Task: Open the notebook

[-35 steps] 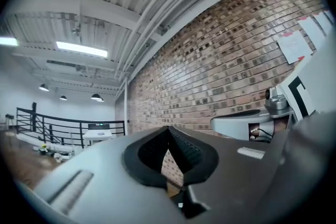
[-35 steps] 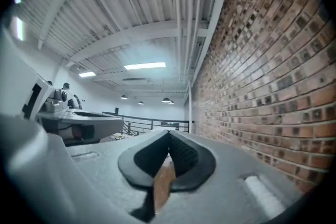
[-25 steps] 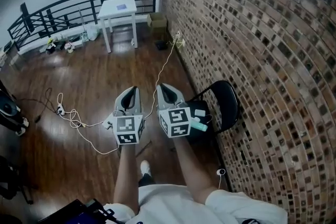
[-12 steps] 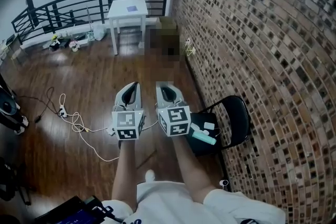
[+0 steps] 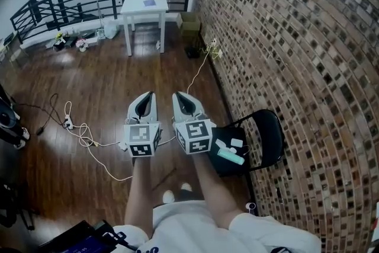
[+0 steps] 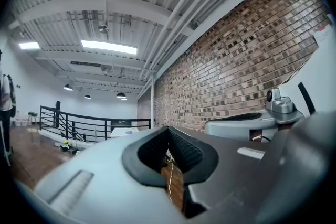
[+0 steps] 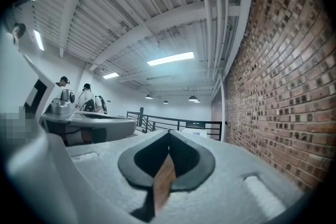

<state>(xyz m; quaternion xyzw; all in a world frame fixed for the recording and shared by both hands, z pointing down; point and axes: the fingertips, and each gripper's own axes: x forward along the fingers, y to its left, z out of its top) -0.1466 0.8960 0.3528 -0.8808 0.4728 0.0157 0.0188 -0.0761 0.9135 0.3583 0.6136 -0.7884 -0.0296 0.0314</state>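
A small bluish rectangle, probably the notebook, lies on the white table at the top of the head view, well apart from both tools. At centre frame the left gripper and right gripper point level, side by side. Their jaws are pinched together and empty, likely because nothing is within reach yet. A black chair stands at lower right.

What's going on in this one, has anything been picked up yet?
Nothing is being handled yet. A person holds the left gripper and the right gripper level and side by side above a wood floor, both with jaws shut and empty. No notebook is near them. A small bluish item lies on the white table far ahead, too small to identify. A black chair stands by the brick wall.
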